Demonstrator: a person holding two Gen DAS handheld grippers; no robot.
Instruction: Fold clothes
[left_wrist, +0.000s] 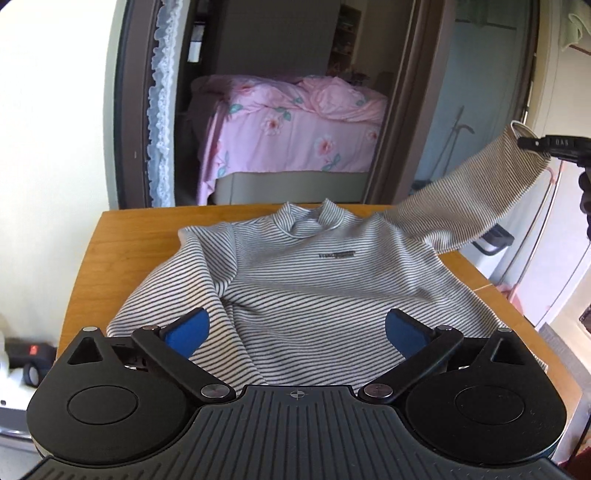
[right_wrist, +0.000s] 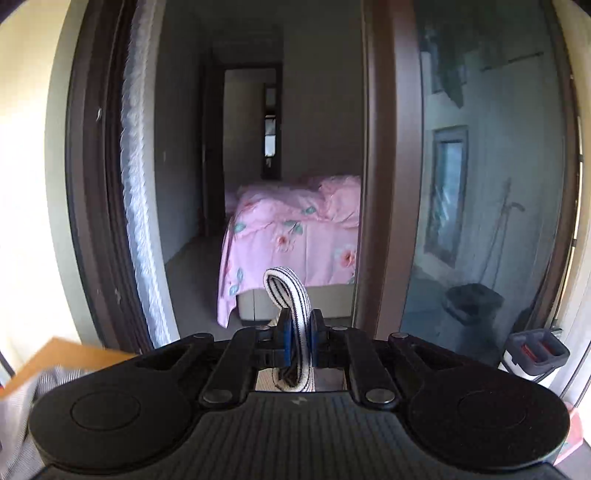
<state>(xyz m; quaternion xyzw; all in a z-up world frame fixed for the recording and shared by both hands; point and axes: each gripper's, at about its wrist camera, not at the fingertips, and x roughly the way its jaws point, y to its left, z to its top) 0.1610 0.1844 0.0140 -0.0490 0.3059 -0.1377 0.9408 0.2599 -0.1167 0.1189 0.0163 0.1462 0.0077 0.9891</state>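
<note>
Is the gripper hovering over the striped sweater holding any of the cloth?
No, the left gripper is wide open above the striped sweater, its blue pads clear of the cloth.

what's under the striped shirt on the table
The striped shirt lies on a wooden table, bare at its far and left edges. Anything beneath the cloth is covered. One sleeve is lifted off it.
</note>
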